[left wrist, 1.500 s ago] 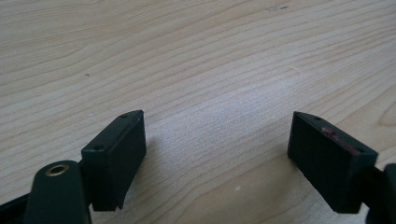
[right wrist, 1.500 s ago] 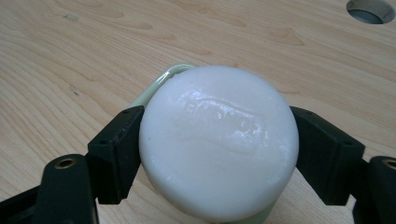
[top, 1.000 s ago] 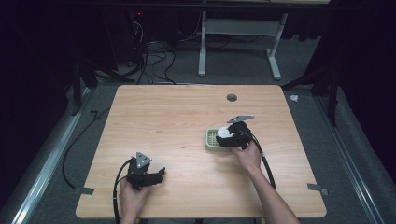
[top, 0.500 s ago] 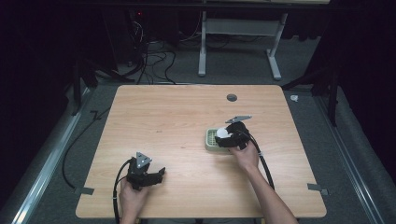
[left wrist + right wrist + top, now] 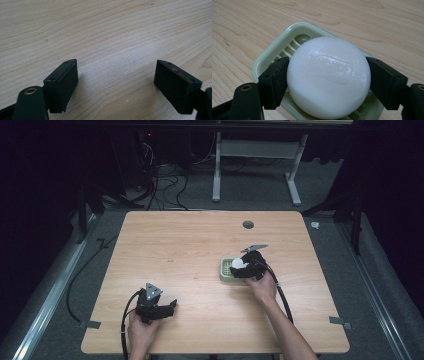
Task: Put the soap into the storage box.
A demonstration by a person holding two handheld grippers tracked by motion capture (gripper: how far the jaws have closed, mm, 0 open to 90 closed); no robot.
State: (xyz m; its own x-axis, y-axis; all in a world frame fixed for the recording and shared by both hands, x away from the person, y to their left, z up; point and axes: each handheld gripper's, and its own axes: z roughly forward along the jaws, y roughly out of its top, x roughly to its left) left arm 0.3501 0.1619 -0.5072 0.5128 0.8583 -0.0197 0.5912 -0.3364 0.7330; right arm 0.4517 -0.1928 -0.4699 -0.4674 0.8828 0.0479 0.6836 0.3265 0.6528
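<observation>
- Two grippers sit on the wooden table [image 5: 190, 245], in much the same spots as a second ago; only a small shift shows in the high view.
- Right gripper [image 5: 239, 268]: compared with the earlier frames it has edged slightly toward the table's left, staying over the pale green soap dish [image 5: 226, 270].
- Left gripper [image 5: 169, 306]: no visible change from the earlier frames; it rests near the table's near-left edge.
- Right gripper view: both black jaws press against the sides of the white round soap bar [image 5: 329, 75], clamped on it. The bar sits over the ribbed soap dish [image 5: 272, 53]; whether it touches the ribs cannot be told.
- Left gripper view: jaws stand wide apart with bare wood grain between them, nothing held.
- Right hand [image 5: 262, 285]: forearm comes in from the bottom edge, angled up and leftward, gripper pointing toward the table's left.
- Left hand [image 5: 142, 329]: wraps the gripper from behind, gripper pointing right; grey three-cornered plate on top, cable looping off its left side.
- Dish lies right of the table's centre, well apart from the left gripper.
</observation>
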